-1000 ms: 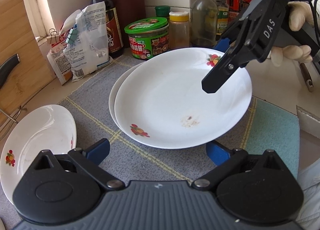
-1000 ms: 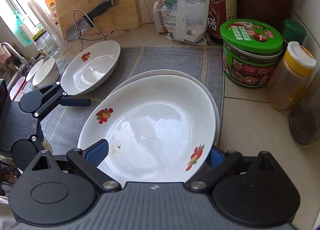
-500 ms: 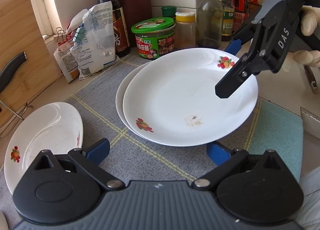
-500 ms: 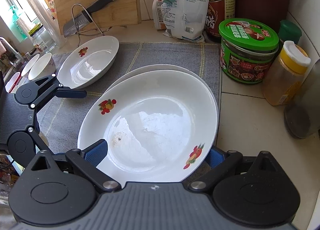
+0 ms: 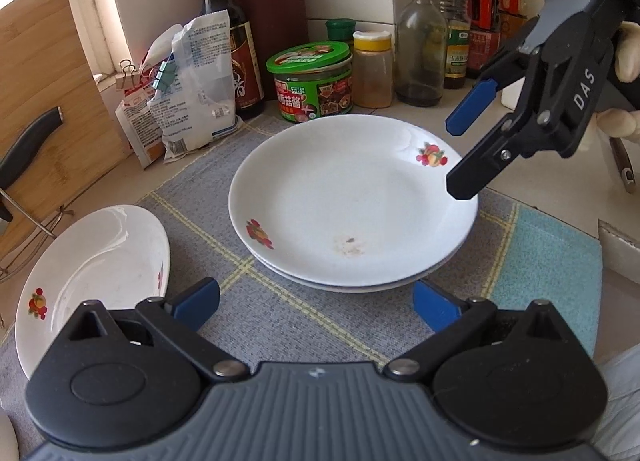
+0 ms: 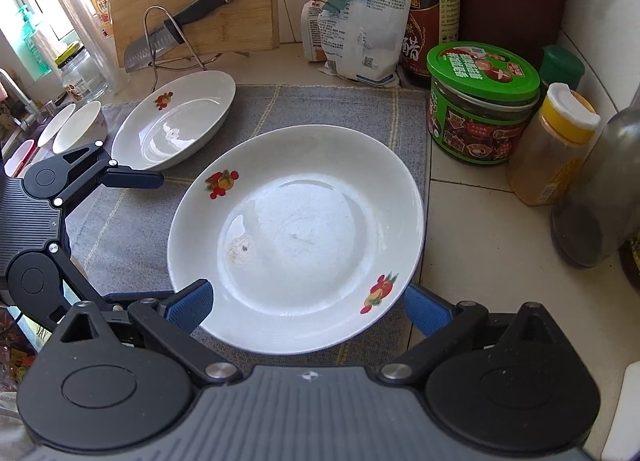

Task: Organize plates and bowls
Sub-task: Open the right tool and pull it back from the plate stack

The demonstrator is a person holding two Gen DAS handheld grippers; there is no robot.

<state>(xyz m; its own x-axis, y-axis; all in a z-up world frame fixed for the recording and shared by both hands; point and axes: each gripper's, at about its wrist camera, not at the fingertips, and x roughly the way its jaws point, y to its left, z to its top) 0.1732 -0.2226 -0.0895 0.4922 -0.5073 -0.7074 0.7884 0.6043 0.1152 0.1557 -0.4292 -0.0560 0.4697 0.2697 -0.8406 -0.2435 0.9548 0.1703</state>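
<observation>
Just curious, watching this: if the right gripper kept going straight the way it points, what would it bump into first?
Probably the top plate of the stack: the right gripper, jaws open, points at it, tilted down. Depth is uncertain.

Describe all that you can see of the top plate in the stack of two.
The top plate is white, glossy and shallow, ceramic by its look, with a fruit print at two opposite spots on the rim and a small brownish stain inside. It lies level, nested on a second plate on the grey mat. Neither claw touches it.
</observation>
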